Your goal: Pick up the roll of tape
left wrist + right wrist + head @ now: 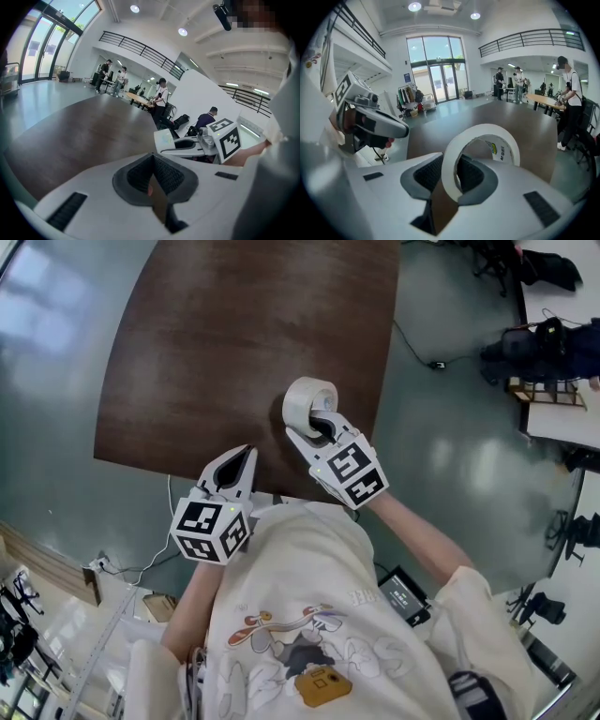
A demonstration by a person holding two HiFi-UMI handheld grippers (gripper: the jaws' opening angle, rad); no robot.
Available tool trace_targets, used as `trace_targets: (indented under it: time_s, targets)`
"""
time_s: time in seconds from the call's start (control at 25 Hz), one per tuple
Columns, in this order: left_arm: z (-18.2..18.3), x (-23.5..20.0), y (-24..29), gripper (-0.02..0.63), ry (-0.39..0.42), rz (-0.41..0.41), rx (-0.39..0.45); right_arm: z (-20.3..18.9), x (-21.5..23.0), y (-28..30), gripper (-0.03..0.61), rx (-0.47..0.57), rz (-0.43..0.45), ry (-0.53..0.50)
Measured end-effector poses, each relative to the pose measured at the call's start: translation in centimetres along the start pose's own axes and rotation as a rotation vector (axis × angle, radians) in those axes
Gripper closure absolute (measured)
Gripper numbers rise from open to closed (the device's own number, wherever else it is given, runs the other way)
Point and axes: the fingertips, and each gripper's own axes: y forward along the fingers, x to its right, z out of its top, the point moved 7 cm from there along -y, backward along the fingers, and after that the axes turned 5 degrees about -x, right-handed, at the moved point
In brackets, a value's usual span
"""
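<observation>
Closest up is the person's cream T-shirt [309, 634] with a cartoon print, filling the bottom of the head view. Just past it, the left gripper [246, 456] hangs over the table's near edge, jaws pressed together with nothing in them. Right gripper [317, 426] is just beside it, a bit further in. It's clamped on the roll of tape [307, 397]: one pad goes through the hole and the other sits outside, so they pinch the band. The roll stands on edge over the table [216, 343], near its near right corner, and looks to be up off the wood.

Table's dark brown wood, with shiny grey-green floor [450, 465] all round it. A black cable [436, 364] lies on the floor past the right edge. A white cable [170, 521] trails down by the near left corner, and a black box [403, 594] sits on the floor under the right arm. White desks [562, 381] with dark chairs are well off to the right.

Room's a big bright hall with glass doors [440, 75], a balcony railing [529, 40] and round ceiling lights [414, 6]. A few people [567, 93] stand round a far table [541, 99] way back.
</observation>
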Motion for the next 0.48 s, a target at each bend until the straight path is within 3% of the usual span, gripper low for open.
trace_targets:
  time_s: [0.48]
  targets:
    - [1.7, 0.2, -2.0, 0.609, 0.008, 0.003, 0.059, 5.8, -2.4, -8.2, 0.485, 0.255, -0.045, -0.048]
